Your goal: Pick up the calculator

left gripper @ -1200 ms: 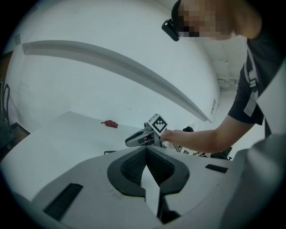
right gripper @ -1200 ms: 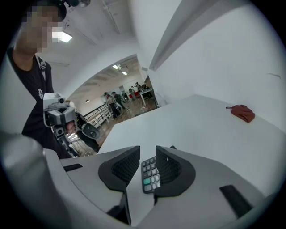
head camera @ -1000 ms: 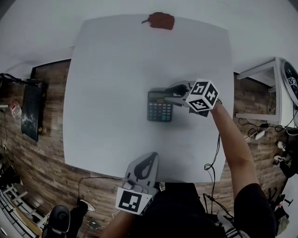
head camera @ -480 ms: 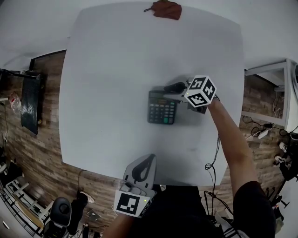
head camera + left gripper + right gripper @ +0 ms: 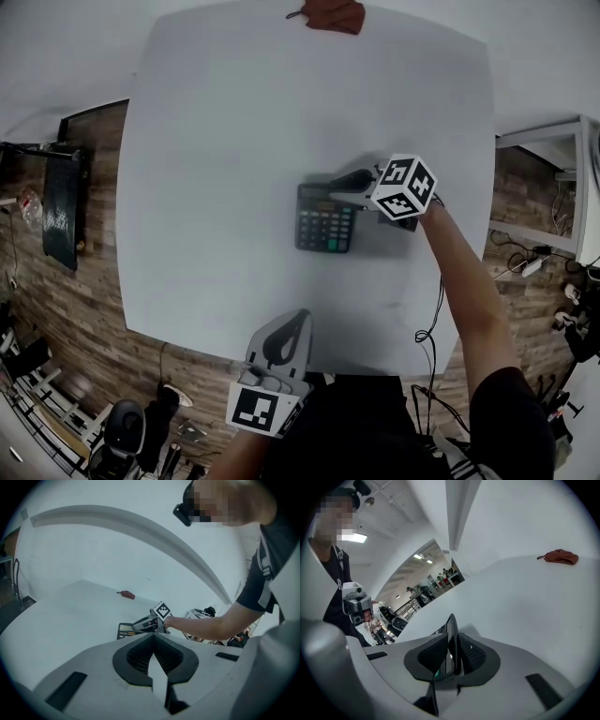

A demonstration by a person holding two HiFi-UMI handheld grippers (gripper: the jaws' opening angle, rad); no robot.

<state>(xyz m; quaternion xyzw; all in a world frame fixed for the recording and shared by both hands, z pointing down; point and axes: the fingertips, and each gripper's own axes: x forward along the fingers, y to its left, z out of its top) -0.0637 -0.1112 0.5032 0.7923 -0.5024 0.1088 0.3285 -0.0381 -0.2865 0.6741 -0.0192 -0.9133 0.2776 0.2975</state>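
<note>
A dark calculator [image 5: 323,217] lies flat near the middle of the white table [image 5: 216,141]. My right gripper [image 5: 343,188] reaches in from the right at the calculator's far right corner. In the right gripper view the calculator [image 5: 451,634] stands edge-on between the two dark pads, and both pads lie against it while the jaws are closing. My left gripper [image 5: 298,317] hovers at the table's near edge, well short of the calculator, shut with nothing in it. From the left gripper view [image 5: 153,637] the calculator [image 5: 125,631] and the right gripper [image 5: 145,623] show beyond its tip.
A crumpled red cloth [image 5: 328,16] lies at the table's far edge, also in the right gripper view [image 5: 560,556]. Wooden floor surrounds the table, with a black case [image 5: 61,225] at the left and a white rack [image 5: 548,187] with cables at the right.
The right gripper has sunk a little onto the calculator's far right corner and its jaws have drawn in around the edge. The calculator has stayed on the table. The left gripper dropped slightly.
</note>
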